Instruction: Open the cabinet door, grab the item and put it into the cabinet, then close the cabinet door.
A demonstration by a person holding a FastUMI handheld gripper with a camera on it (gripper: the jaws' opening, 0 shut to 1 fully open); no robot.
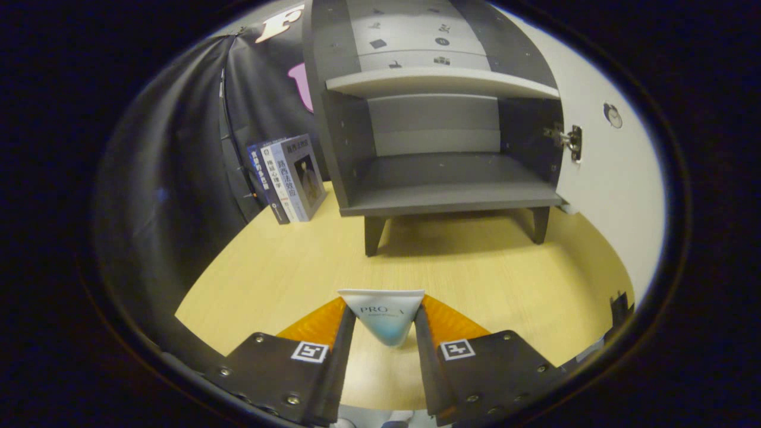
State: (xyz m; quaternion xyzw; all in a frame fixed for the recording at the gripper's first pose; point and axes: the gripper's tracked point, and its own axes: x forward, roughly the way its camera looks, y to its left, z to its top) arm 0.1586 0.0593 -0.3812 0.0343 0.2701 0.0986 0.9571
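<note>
Tube (383, 318) pinched in your tongs (384, 326), cabinet (440, 178) open ahead
It may slip, or hit the lower shelf (452, 199) edge if you go low

even bright light, soft shadow under cabinet (440, 119), fisheye-warped edges

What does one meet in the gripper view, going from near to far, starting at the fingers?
Gripper fingers shut on the tube → bare wooden table → open cabinet, with the books standing beside it.
</note>
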